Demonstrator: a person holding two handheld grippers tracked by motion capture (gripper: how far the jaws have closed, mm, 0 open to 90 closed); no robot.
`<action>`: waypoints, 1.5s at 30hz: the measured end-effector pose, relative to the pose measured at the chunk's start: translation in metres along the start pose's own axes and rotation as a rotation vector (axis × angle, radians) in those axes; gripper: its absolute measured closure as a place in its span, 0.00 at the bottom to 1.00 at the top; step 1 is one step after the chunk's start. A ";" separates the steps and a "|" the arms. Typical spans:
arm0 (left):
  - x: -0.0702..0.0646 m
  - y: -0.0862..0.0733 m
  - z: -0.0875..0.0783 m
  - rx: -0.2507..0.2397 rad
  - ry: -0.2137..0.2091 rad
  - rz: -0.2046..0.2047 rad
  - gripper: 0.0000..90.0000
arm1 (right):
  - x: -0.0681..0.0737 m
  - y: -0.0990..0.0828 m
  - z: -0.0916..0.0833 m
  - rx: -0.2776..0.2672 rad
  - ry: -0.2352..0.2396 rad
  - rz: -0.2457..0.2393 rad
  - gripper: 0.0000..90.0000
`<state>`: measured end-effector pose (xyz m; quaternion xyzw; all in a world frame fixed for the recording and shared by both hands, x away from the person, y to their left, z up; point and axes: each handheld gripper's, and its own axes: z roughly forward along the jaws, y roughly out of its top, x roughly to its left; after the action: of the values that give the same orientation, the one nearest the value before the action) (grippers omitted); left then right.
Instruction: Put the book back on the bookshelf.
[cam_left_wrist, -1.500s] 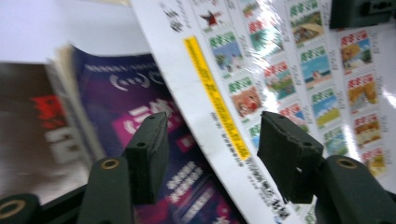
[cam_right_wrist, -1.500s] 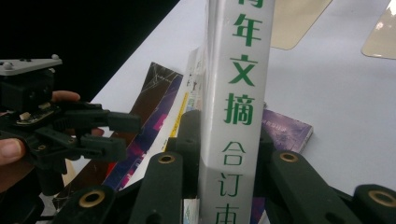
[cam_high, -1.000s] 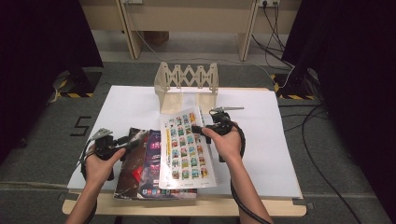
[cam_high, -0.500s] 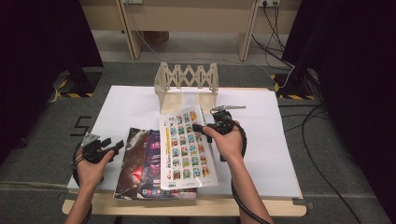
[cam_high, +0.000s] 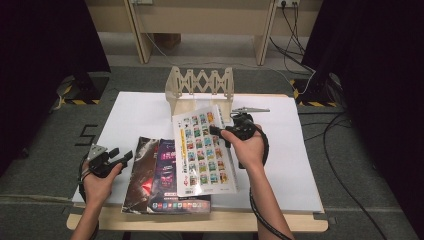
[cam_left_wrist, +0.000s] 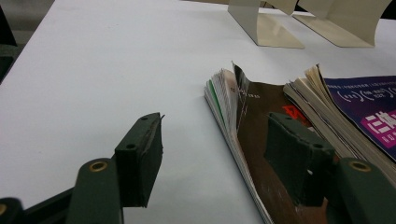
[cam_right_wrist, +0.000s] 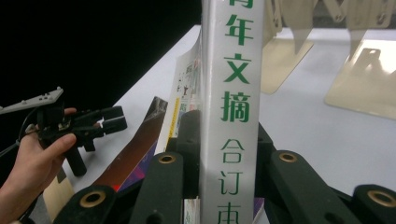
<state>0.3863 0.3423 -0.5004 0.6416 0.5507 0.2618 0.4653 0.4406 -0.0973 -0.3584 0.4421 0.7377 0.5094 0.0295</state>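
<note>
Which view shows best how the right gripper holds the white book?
The right gripper view: the white book's spine stands pinched between that gripper's fingers. The high view shows its cover with the right gripper at its edge. The left gripper view adds nothing.

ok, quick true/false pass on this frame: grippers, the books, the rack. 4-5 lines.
1. The right gripper is shut on the white book. True; in the right gripper view its jaws clamp the spine.
2. The left gripper holds the brown magazine. False; its jaws are open with nothing between them, beside the magazine's edge.
3. The wooden rack stands at the far side of the table. True.
4. The white book stands in the rack. False; it is lifted over the purple book, short of the rack.
5. The purple book lies right of the brown magazine. True.
</note>
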 end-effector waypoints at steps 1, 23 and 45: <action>0.000 0.000 0.000 0.002 0.001 0.002 0.41 | 0.001 0.001 -0.002 -0.008 -0.004 -0.002 0.83; -0.003 -0.001 -0.002 -0.026 0.010 0.021 0.40 | 0.001 0.026 -0.024 -0.096 -0.060 -0.016 0.83; -0.005 -0.002 -0.003 -0.035 0.011 0.038 0.38 | -0.004 0.049 -0.037 -0.288 -0.251 -0.039 0.83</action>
<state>0.3818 0.3387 -0.5001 0.6422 0.5364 0.2837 0.4683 0.4556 -0.1226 -0.3039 0.4788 0.6562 0.5499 0.1942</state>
